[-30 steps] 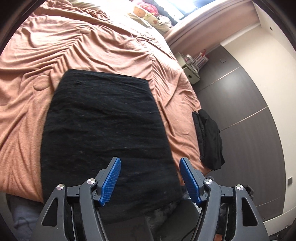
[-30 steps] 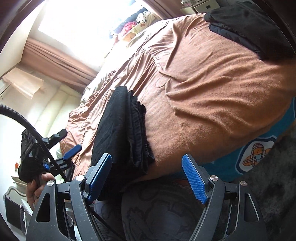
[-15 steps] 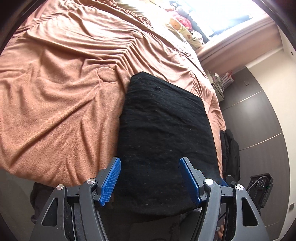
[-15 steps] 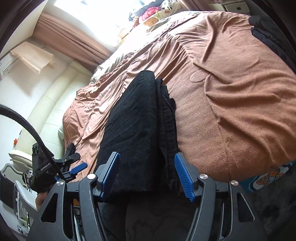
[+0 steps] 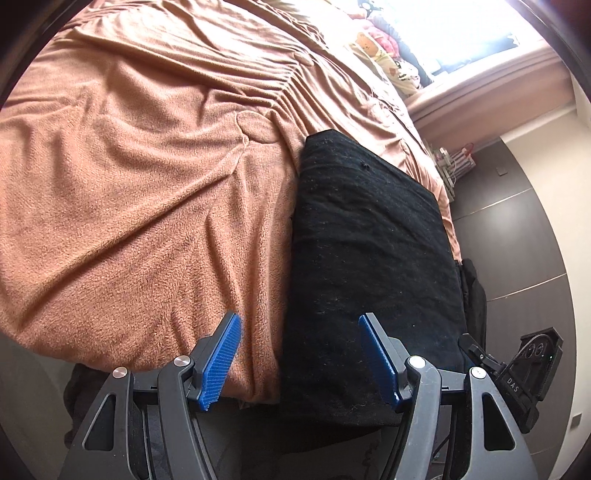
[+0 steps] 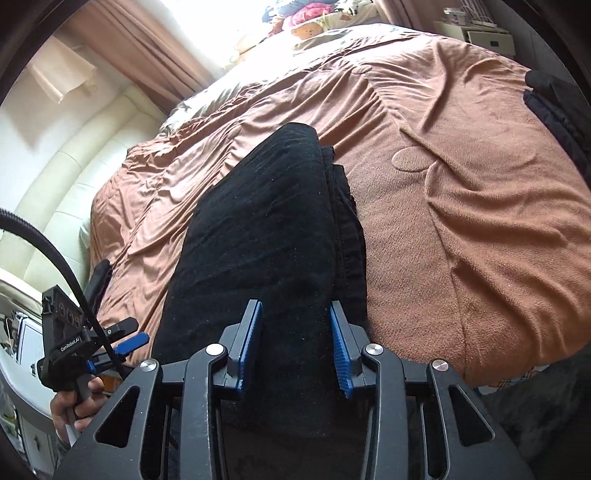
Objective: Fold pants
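Note:
Black folded pants (image 5: 369,251) lie on a bed with a brown blanket (image 5: 140,177), their near end hanging over the bed's edge. My left gripper (image 5: 299,354) is open and empty, above the pants' left edge. In the right wrist view the pants (image 6: 266,229) run away from me in stacked layers. My right gripper (image 6: 295,339) is half closed, its blue pads either side of the near end of the pants; whether they pinch the cloth is unclear. The left gripper also shows in the right wrist view (image 6: 122,343), held by a hand at the lower left.
A second pile of black clothes (image 6: 554,107) lies at the bed's right edge. Pillows and soft toys (image 6: 310,22) lie at the head under a bright window. A cream headboard (image 6: 66,177) is at the left. Dark wardrobe doors (image 5: 517,229) stand beside the bed.
My left gripper has swung left, so the pants sit further right in its view. My right gripper has moved in over the pants' near end and its jaws have narrowed.

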